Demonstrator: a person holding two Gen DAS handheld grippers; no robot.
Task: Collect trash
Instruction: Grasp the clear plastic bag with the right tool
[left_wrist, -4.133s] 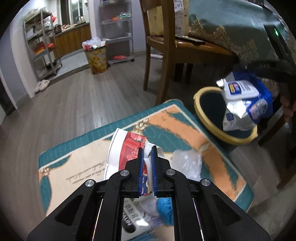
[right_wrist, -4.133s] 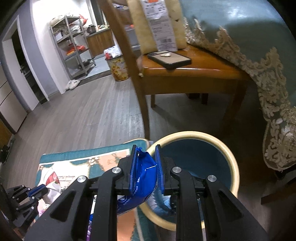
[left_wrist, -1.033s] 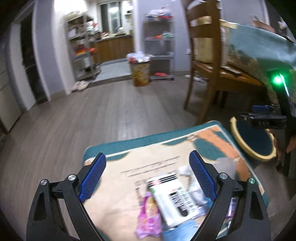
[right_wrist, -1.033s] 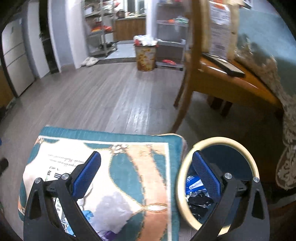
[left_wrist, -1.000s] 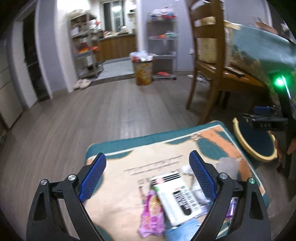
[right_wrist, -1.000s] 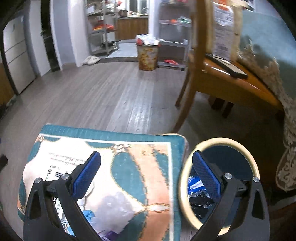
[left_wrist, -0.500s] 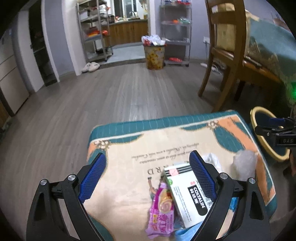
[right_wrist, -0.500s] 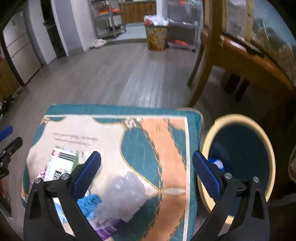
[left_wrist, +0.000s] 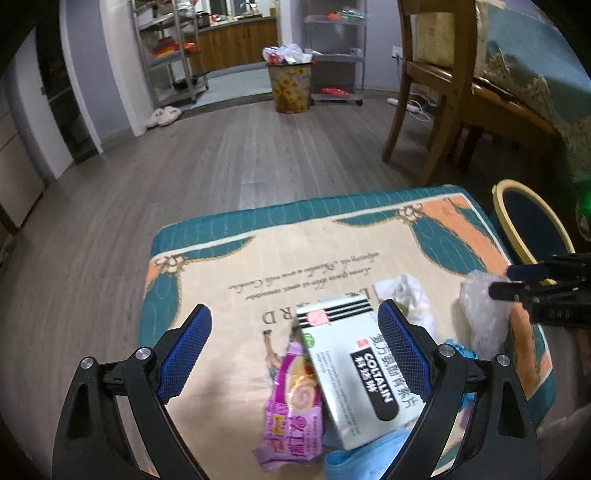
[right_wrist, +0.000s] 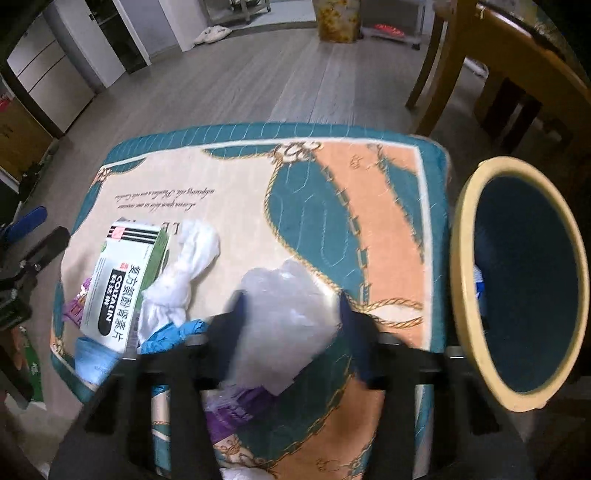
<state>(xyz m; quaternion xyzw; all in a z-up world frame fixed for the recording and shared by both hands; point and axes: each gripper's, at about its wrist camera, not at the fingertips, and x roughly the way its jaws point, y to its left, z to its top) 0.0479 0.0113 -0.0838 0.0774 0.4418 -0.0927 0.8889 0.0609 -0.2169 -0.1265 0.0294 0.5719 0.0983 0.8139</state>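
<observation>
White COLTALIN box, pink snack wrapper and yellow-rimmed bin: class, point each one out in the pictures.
White COLTALIN box (left_wrist: 364, 373): left wrist view, on its printed top face.
Pink snack wrapper (left_wrist: 293, 410): left wrist view, on its middle.
Yellow-rimmed bin (right_wrist: 466, 295): right wrist view, on its near rim.

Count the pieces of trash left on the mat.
At least 6: box, pink wrapper, white tissue, clear bag, blue glove, purple wrapper. More may hide under the tongs.

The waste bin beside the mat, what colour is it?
The waste bin has a cream-yellow rim and a dark blue inside, clearest in the right wrist view.
</observation>
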